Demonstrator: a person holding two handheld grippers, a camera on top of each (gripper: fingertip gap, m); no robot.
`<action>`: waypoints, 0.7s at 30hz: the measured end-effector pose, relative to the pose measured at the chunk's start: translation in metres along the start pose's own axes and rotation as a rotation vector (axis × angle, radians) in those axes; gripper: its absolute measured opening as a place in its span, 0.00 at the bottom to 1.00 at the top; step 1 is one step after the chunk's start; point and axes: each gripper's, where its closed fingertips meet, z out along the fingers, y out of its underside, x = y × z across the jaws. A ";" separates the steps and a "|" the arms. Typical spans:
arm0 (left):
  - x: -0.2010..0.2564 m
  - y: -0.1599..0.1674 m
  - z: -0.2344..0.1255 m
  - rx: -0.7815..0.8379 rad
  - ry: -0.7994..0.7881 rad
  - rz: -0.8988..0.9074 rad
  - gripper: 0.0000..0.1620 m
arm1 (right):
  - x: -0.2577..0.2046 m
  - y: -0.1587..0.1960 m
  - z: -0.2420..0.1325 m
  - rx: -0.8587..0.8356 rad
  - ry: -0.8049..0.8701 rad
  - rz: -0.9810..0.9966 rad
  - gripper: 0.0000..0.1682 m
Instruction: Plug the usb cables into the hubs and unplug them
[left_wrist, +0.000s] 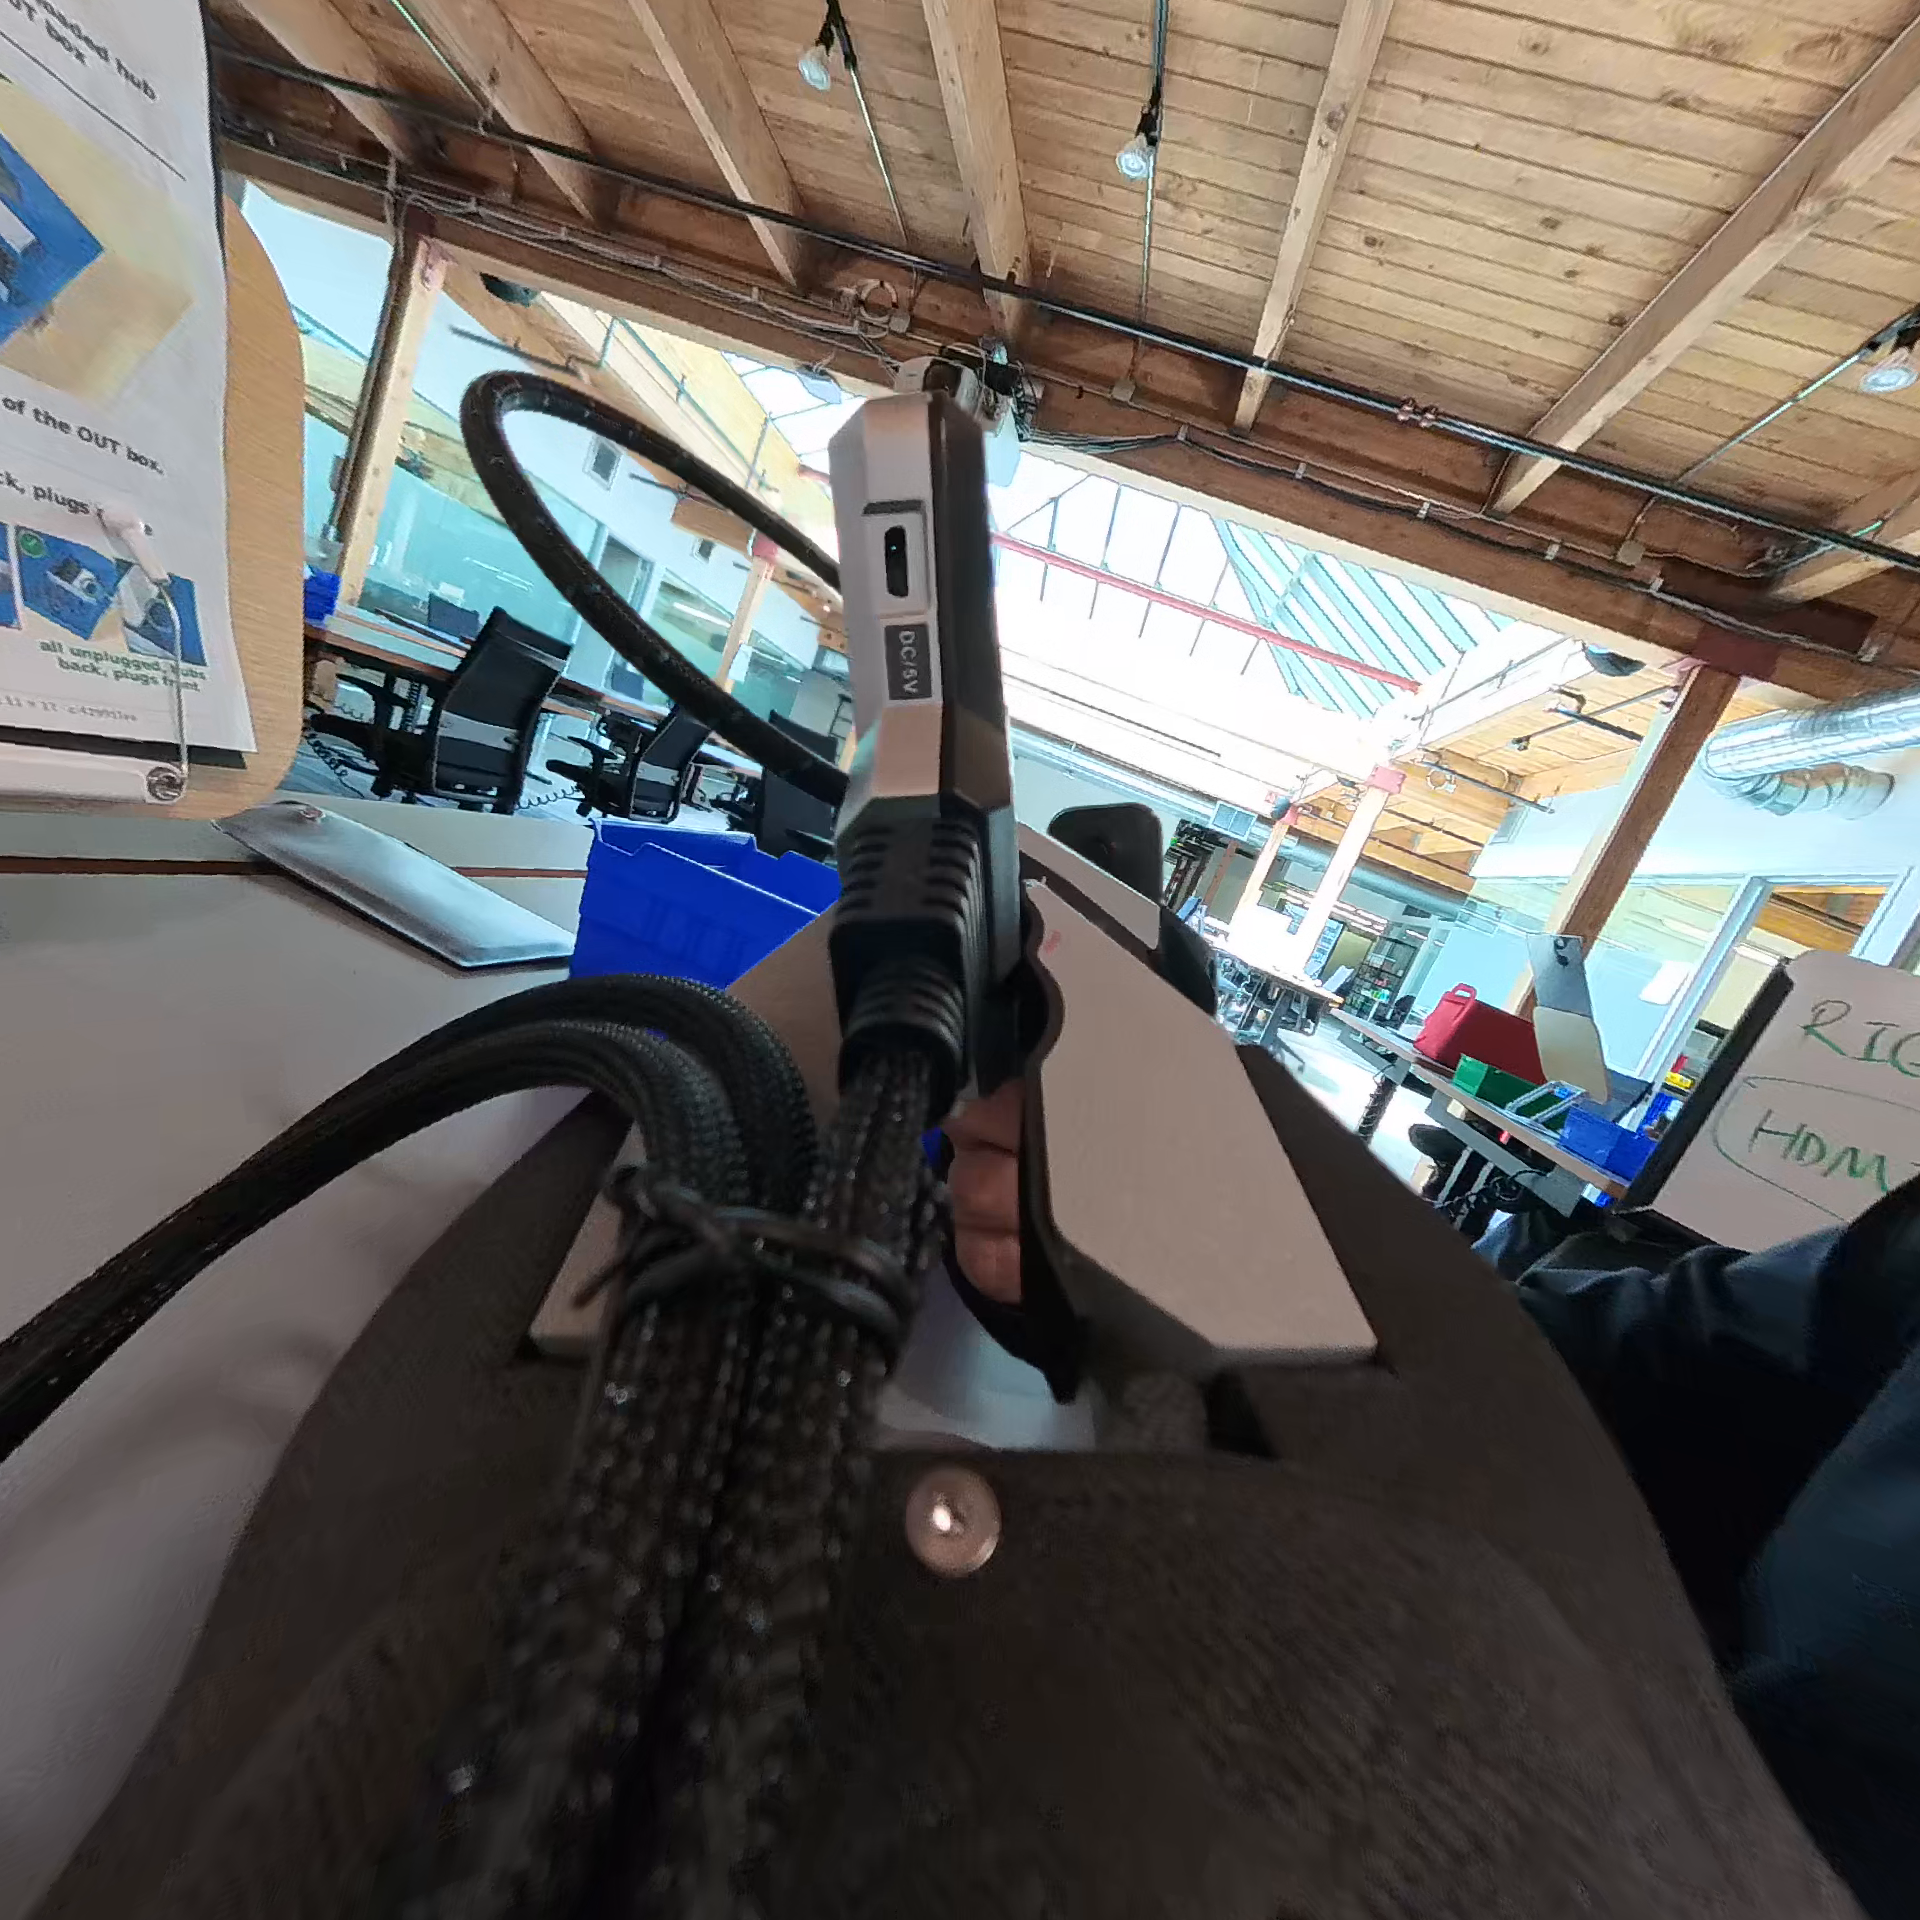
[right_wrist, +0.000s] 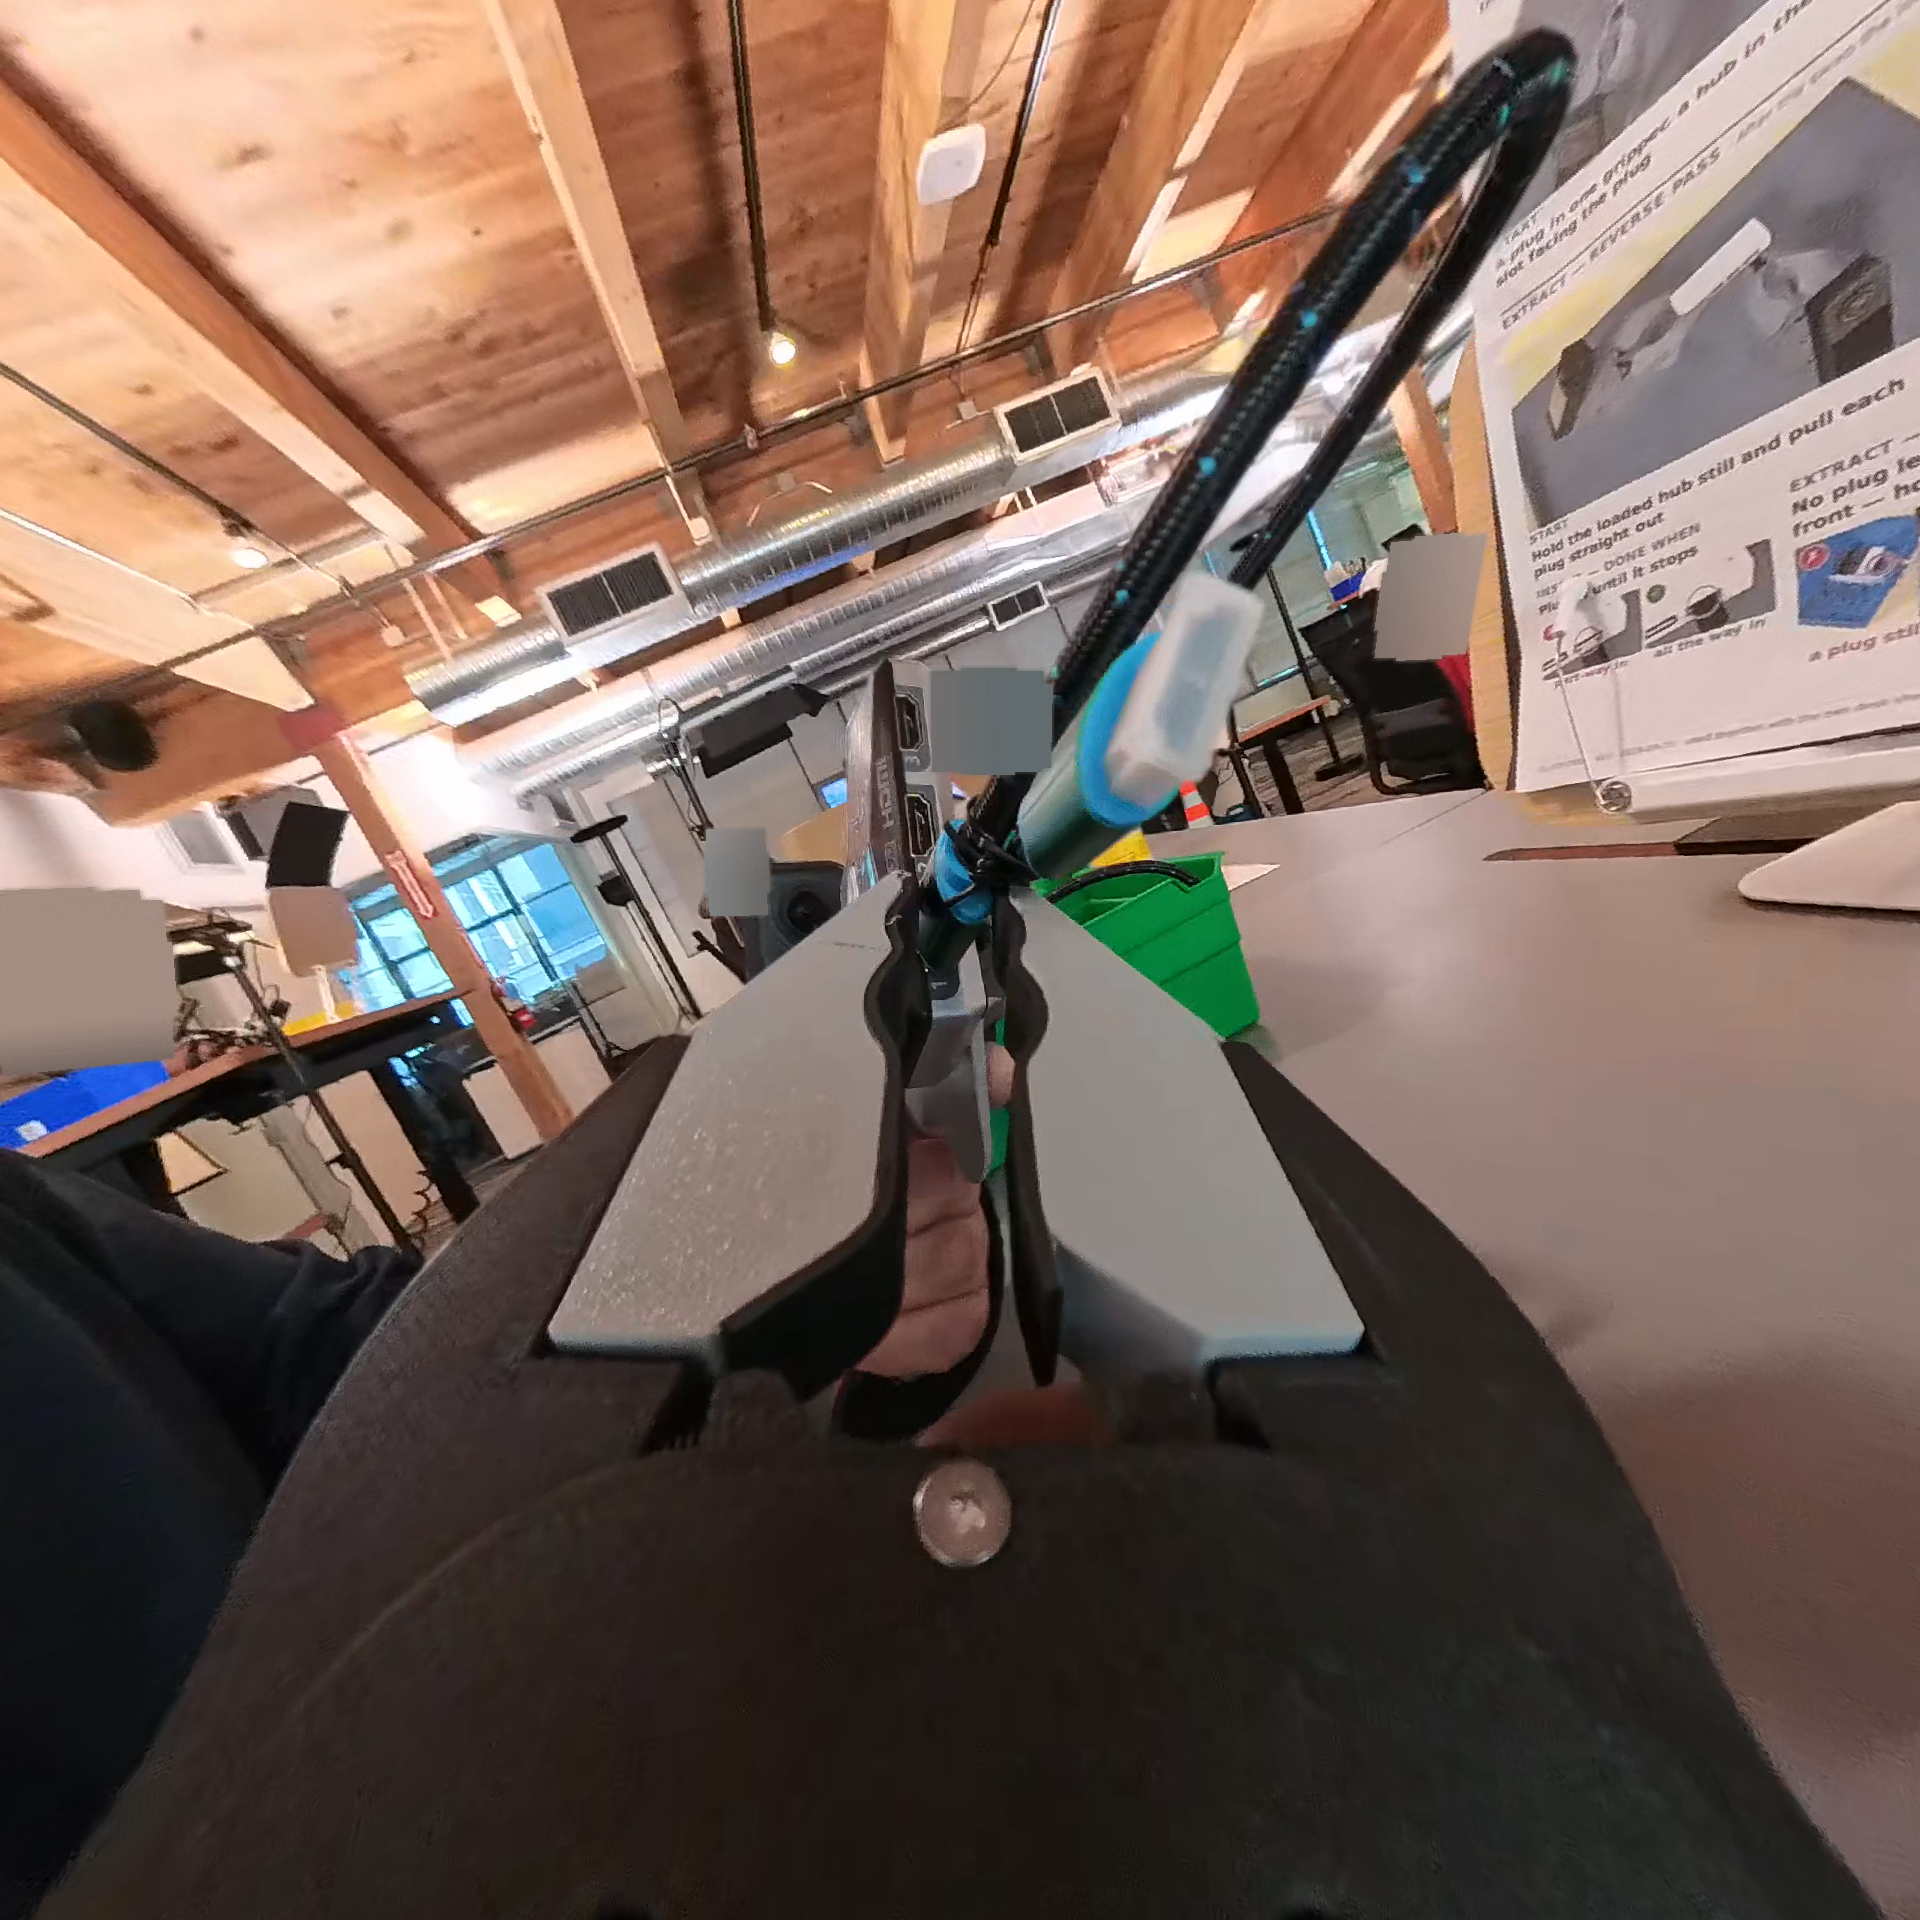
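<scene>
The left claw (left_wrist: 997, 997) is clamped on a grey hub (left_wrist: 914, 623); the right claw (right_wrist: 961, 977) is clamped on a blue-collared plug (right_wrist: 1101, 758). Keep both grips firm and aligned.

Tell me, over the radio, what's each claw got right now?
Left gripper shut on grey hub, its bundled black cable trailing. Right gripper shut on blue-black cable, capped plug pointing up. Green bin behind.
</scene>
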 end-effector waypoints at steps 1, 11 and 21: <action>0.000 0.000 0.000 0.001 0.002 -0.005 0.10 | 0.000 -0.001 0.000 -0.001 0.006 -0.008 0.06; 0.002 -0.006 0.000 0.050 0.002 -0.018 0.12 | -0.004 -0.008 0.004 0.119 0.005 0.099 0.04; -0.004 -0.024 -0.020 0.123 -0.033 -0.029 0.10 | 0.029 -0.088 -0.038 0.462 0.040 0.198 0.04</action>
